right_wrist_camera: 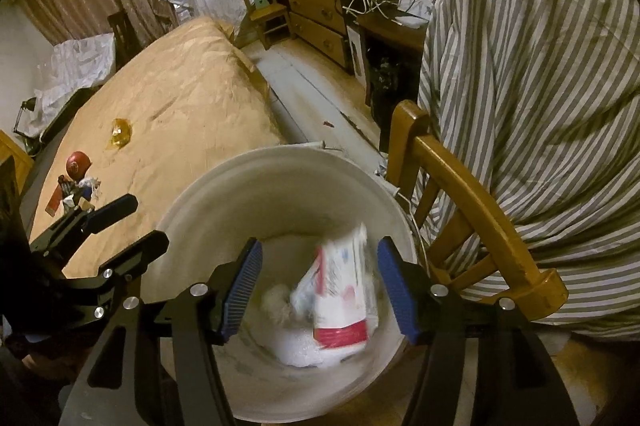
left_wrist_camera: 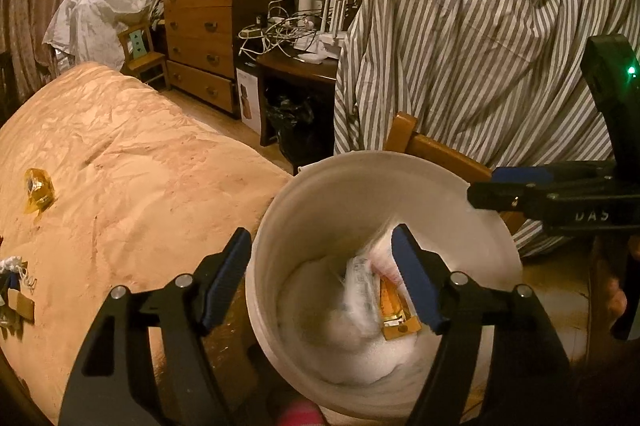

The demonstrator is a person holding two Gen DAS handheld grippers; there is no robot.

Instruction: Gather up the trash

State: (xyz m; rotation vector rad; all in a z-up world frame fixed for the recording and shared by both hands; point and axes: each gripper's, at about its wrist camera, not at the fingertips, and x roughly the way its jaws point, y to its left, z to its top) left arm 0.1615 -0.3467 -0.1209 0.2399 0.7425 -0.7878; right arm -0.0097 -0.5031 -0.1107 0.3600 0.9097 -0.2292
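A white bucket (left_wrist_camera: 280, 210) (right_wrist_camera: 192, 202) stands beside the table. Both grippers hover over its mouth. My left gripper (left_wrist_camera: 320, 274) is open; blurred wrappers, white and red with a gold one (left_wrist_camera: 396, 306), lie or fall in the bucket below it. My right gripper (right_wrist_camera: 318, 290) is open, with a blurred white-and-red packet (right_wrist_camera: 340, 294) between and below its fingers, inside the bucket. On the tan tablecloth (left_wrist_camera: 132, 154) lie a yellow wrapper (left_wrist_camera: 38, 192) (right_wrist_camera: 120, 134) and a small pile of scraps (left_wrist_camera: 16, 294) (right_wrist_camera: 76, 190) with a red round thing (right_wrist_camera: 78, 162).
A wooden chair (right_wrist_camera: 472, 202) draped with striped cloth (right_wrist_camera: 540, 66) stands right of the bucket. A dresser (left_wrist_camera: 200, 30), a cable-strewn side table (left_wrist_camera: 296, 58) and a small chair (right_wrist_camera: 268, 10) stand at the back. The right gripper (left_wrist_camera: 560, 194) shows in the left view.
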